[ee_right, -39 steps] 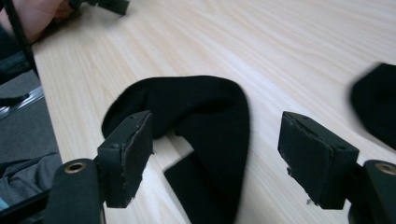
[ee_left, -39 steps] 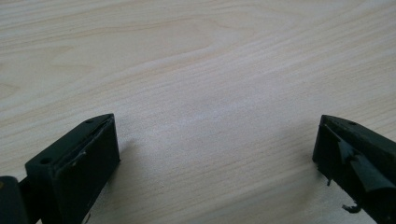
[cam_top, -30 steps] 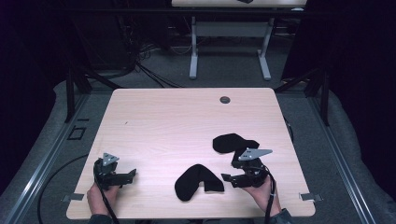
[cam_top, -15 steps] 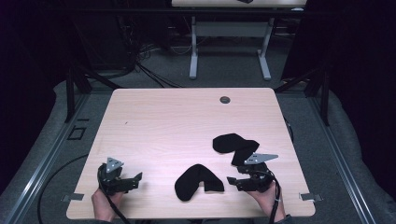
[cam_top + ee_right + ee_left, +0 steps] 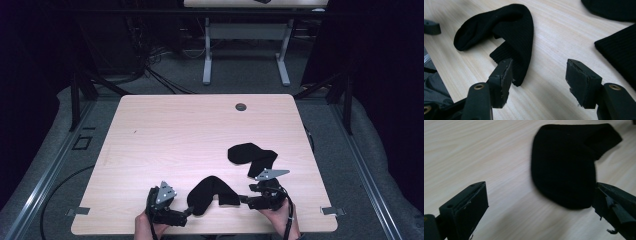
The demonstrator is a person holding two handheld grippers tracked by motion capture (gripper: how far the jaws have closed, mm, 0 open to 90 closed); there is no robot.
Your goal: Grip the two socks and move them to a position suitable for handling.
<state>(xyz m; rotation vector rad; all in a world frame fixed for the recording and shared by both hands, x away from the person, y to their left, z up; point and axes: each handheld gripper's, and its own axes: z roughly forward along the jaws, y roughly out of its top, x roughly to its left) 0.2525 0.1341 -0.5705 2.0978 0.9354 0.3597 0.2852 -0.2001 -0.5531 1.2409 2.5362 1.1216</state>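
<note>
- Left gripper (image 5: 189, 212): jaws spread wide, empty, at the toe end of the near black sock (image 5: 212, 192), not pinching it.
- Near black sock: folded on the wooden table (image 5: 165, 135) near its front edge, between both grippers. Probably light, limp and grippy; pinch the ribbed cuff or toe.
- Right gripper (image 5: 243, 199): jaws have just been closing, half spread beside the cuff, holding nothing.
- Second black sock (image 5: 250, 154): farther back, right.

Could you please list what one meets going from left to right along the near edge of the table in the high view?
Left hand-held gripper → folded black knit sock → right hand-held gripper, all on the light wooden table.
</note>
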